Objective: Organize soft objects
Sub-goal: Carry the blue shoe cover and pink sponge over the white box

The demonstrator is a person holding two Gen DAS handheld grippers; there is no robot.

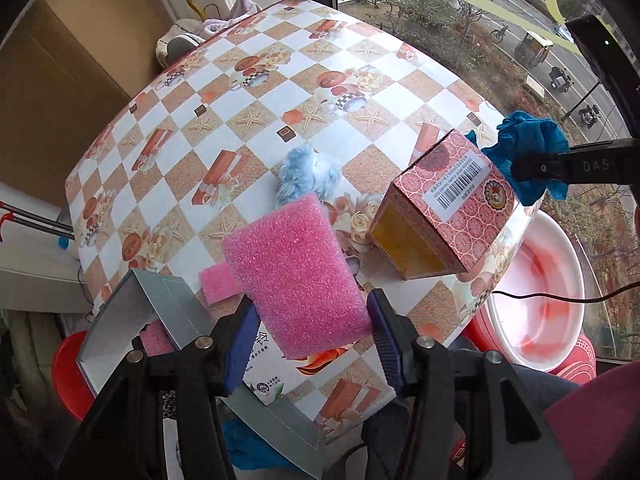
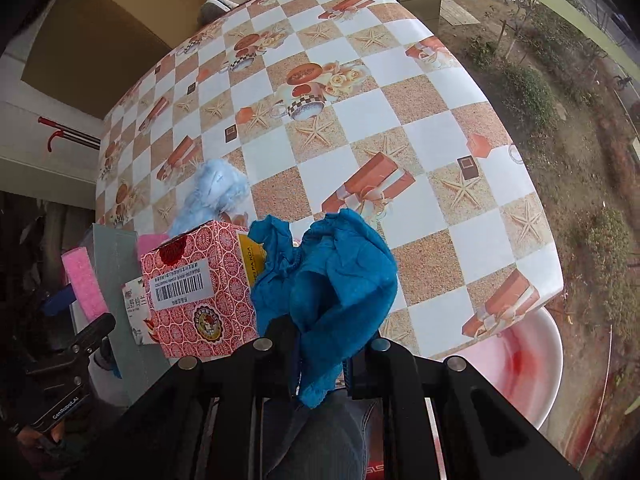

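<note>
The left gripper (image 1: 314, 334) is clamped on a pink sponge (image 1: 298, 276) — its blue pads (image 1: 240, 344) press the sponge's two long sides, and the block stands out ahead of the fingers, lifted above the checkered tablecloth (image 1: 256, 92). A second pink sponge (image 1: 218, 282) lies on the cloth just behind the held one, next to the flap of a grey open carton (image 1: 172, 304) at the table's near edge. The right gripper (image 2: 320, 356) is closed tight on a crumpled blue cloth (image 2: 336, 276), which bunches up between the fingers and hangs above the table, just beside a red patterned box (image 2: 200, 292) with a barcode label. A fluffy light-blue toy (image 1: 300, 174) rests on the cloth beyond the sponge, between the two grippers and touching neither. Off the table's right edge sits a pink-and-white basin (image 1: 540, 292) — lower than the tabletop.
</note>
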